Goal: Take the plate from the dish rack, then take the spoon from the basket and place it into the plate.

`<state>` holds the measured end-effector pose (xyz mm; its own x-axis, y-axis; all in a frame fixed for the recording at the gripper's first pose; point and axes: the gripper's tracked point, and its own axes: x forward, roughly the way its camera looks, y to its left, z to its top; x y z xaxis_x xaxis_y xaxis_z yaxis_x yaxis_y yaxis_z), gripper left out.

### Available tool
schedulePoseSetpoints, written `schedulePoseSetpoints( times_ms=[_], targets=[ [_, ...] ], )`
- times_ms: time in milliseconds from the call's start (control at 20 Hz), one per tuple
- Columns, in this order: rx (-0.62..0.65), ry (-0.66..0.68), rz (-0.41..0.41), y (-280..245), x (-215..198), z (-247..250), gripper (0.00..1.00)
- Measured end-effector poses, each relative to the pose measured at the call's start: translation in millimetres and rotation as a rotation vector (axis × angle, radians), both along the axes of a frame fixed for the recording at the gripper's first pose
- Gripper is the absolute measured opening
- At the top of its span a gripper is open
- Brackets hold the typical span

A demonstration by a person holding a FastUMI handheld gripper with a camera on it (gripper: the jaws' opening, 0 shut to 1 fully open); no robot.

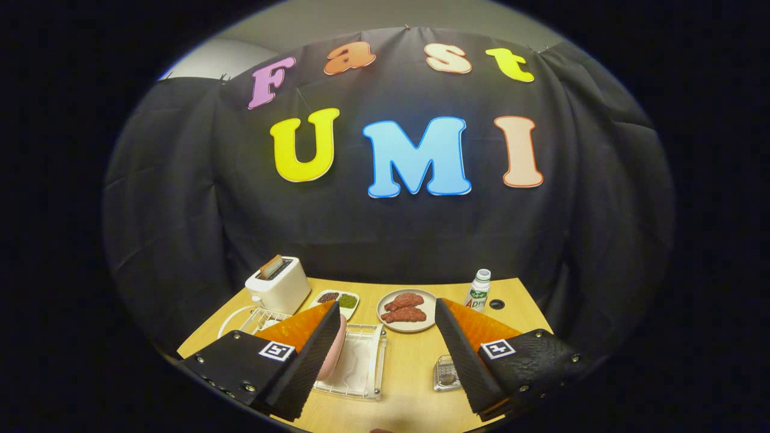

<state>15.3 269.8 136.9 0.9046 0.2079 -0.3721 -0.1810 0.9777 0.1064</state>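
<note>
Wide-spread, gripper (385,337) hangs above dish rack (355,364).

A black cloth (385,228) hangs as the booth's back wall, creased and falling in soft folds, pinned along its top edge. Above and behind it shows a plain pale wall (361,24), greyish-beige, lighter toward the upper left. Below the cloth stands a light wooden table (409,367) with a smooth yellowish top; its far edge meets the cloth. A small dark round hole (497,304) sits near the table's far right corner. The light is even and indoor.
</note>
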Motion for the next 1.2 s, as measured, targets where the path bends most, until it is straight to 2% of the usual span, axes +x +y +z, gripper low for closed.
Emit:
schedulePoseSetpoints(
  times_ms=[400, 750, 800, 1050, 1100, 1200],
  targets=[
    [-0.022, 0.251, 0.039, 54, 13, -49, 0.97],
    [-0.140, 0.372, -0.006, 81, 31, -95, 0.97],
    [-0.148, 0.392, -0.013, 85, 32, -102, 0.94],
    [-0.254, 0.445, -0.073, 90, 48, -132, 0.93],
    [-0.266, 0.460, -0.085, 91, 49, -140, 0.82],
    [-0.297, 0.489, -0.115, 88, 51, -152, 0.71]
  ],
)
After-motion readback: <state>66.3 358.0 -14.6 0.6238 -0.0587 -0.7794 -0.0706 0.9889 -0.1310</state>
